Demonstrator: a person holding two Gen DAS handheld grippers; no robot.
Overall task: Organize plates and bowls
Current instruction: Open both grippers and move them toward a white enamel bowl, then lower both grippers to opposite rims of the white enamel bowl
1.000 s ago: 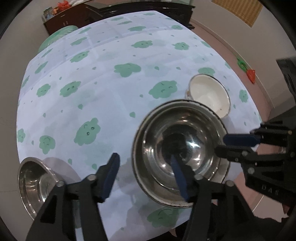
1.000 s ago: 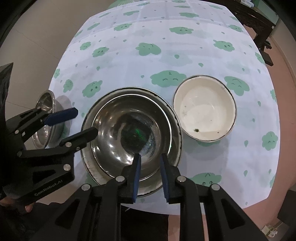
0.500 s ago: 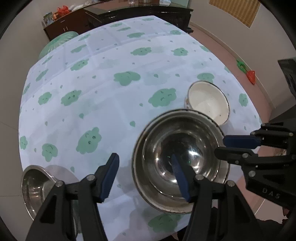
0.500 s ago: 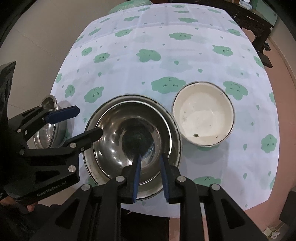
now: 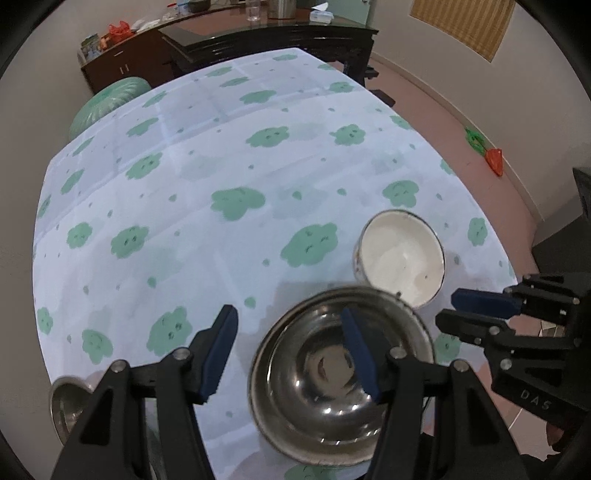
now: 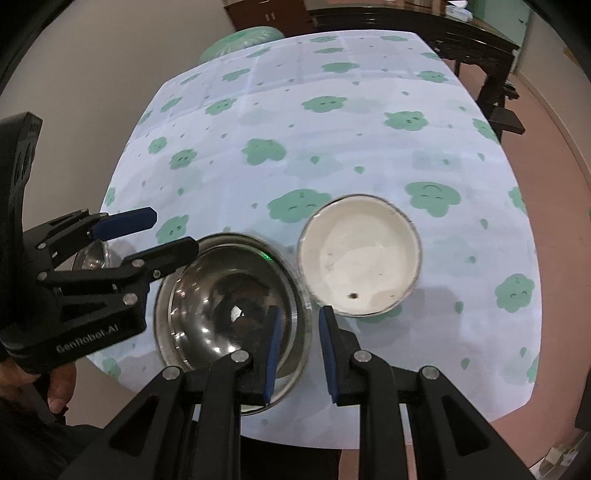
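Observation:
A large steel bowl [image 5: 332, 373] [image 6: 229, 299], holding a second steel bowl nested inside it, sits near the table's front edge. A white enamel bowl [image 5: 402, 254] [image 6: 360, 258] stands just right of it. A small steel bowl [image 5: 68, 402] [image 6: 90, 254] is at the front left, partly hidden. My left gripper [image 5: 291, 350] is open, its right finger over the large bowl, its left finger over the cloth. My right gripper [image 6: 297, 350] is open, its jaws a narrow gap apart, straddling the large bowl's right rim without gripping it.
The table [image 5: 221, 166] wears a white cloth with green cloud prints. A dark wooden sideboard [image 5: 266, 33] and a green cushion [image 5: 110, 99] stand beyond it. The table's front edge lies right under both grippers.
Both grippers have pulled back and up, so the bowls look smaller and lower in view. My right gripper's jaws have opened a little wider. The bowls have stayed in place.

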